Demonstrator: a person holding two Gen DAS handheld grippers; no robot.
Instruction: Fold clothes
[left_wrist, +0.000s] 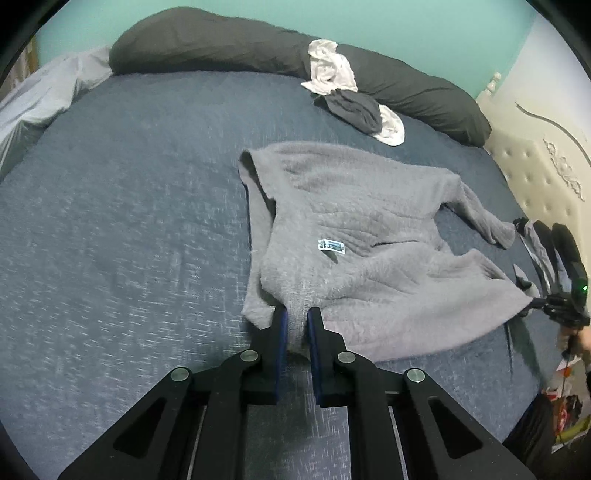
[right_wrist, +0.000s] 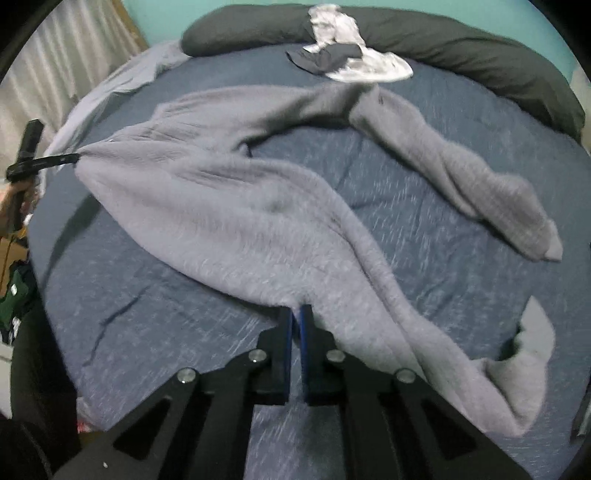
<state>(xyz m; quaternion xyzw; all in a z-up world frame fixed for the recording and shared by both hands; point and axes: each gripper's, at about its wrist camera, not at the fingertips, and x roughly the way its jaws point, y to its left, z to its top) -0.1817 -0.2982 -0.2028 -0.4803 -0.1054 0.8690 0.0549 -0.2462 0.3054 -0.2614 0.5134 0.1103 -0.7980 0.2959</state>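
Folding has hardly begun. The grey fleece sweater (left_wrist: 354, 229) lies spread on the bed (left_wrist: 122, 206) toward its right side, one sleeve (right_wrist: 476, 184) stretched out, nothing folded yet. The left hand-held gripper (left_wrist: 297, 325) is clamped on the hem nearest the bed's near edge; the right hand-held gripper (right_wrist: 295, 317) pinches another edge. More crumpled clothes (left_wrist: 351, 96) wait by the dark bolster pillow (left_wrist: 229, 44). The bed's left half offers open room.

Black gripper (left_wrist: 296, 317) arms, blue pads, seemingly silver screws.
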